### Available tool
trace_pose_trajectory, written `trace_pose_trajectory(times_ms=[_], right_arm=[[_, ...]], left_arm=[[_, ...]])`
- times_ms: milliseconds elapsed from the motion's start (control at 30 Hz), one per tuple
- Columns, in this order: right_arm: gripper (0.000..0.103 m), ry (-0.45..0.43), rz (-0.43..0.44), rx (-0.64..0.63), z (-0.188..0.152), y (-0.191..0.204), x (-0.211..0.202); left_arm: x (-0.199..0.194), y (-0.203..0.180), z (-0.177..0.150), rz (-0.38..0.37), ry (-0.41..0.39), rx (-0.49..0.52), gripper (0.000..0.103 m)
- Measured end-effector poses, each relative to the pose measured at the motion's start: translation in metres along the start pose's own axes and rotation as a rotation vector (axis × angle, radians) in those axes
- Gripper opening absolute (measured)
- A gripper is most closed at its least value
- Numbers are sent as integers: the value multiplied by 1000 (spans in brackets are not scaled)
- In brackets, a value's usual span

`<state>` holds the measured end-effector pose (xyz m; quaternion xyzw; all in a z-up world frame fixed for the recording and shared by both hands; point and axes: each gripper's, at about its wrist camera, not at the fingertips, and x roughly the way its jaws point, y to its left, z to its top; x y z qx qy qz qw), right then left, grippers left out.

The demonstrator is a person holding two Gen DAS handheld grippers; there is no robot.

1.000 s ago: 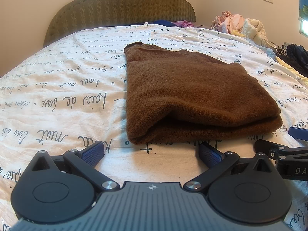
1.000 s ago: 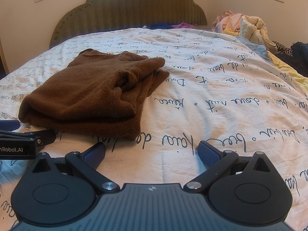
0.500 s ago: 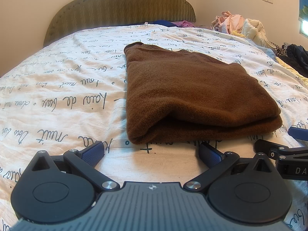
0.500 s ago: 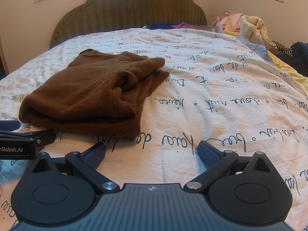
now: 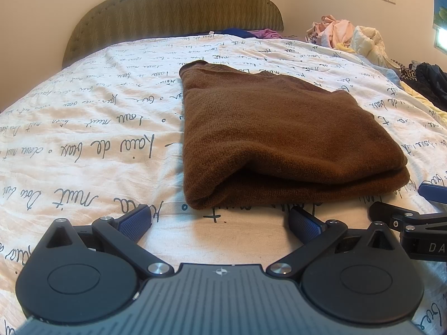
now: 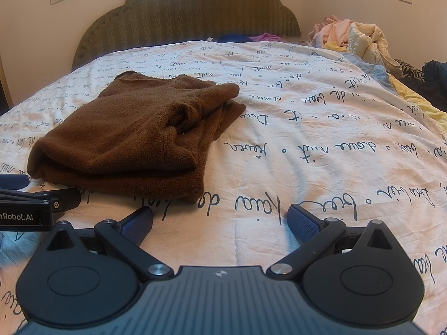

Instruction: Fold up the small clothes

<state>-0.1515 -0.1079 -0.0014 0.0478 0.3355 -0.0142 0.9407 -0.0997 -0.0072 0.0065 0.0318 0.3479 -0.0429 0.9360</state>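
Brown sweater folded on bed, just ahead of left claw, fingers spread, empty; right claw beside it, also spread wide, empty, over bedspread

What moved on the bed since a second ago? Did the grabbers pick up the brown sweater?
Nothing visibly changed. The left gripper and the right gripper are both open and empty, resting just short of the near edge of the brown sweater. The sweater lies folded on the bed cover in the same place, untouched.
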Motion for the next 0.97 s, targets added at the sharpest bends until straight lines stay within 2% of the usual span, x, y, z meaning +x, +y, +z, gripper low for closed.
trace_pose_trajectory(times_ms=[600, 833, 967], right_arm=[[103, -1, 0, 0, 0, 0, 0], [103, -8, 10, 13, 2, -4, -4], [103, -98, 4, 79, 24, -26, -30]], left_arm=[[0, 2, 1, -15, 3, -2, 103], [-23, 10, -1, 62, -54, -45, 103], [-48, 31, 10, 65, -120, -49, 103]])
